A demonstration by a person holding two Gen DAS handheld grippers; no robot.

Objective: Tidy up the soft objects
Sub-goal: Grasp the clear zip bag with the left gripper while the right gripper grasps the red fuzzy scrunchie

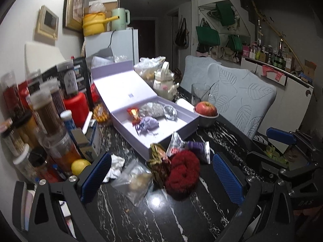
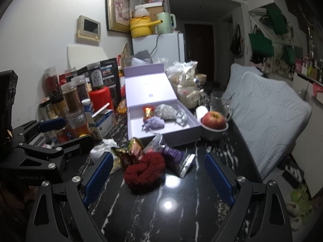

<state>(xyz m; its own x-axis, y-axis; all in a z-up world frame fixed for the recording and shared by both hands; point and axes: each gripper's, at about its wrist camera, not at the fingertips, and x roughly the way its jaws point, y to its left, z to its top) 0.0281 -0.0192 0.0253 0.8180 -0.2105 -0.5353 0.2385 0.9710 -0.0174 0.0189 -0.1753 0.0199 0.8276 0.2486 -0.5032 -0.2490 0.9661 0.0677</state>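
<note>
Currently both grippers hover low over a black marble table point(image 2: 181, 211), each with its blue fingers spread wide and holding nothing. The left gripper point(image 1: 161, 177) faces a fuzzy red scrunchie point(image 1: 182, 174), a gold foil pouch point(image 1: 159, 161), a clear plastic bag point(image 1: 134, 180) and a purple packet point(image 1: 196, 146); the right gripper point(image 2: 159, 176) frames the same scrunchie. These lie touching one another — a grab at the scrunchie could likely drag the pouch along or push the packet away. Behind them an open lilac box point(image 1: 175, 127) holds a purple drawstring pouch point(image 1: 148, 123), a grey pouch point(image 1: 152, 110), a red-orange wrapper point(image 1: 134, 114) and a silvery tie point(image 1: 170, 112). Beside it, a bowl point(image 1: 207, 120) holds an apple point(image 1: 206, 108).
</note>
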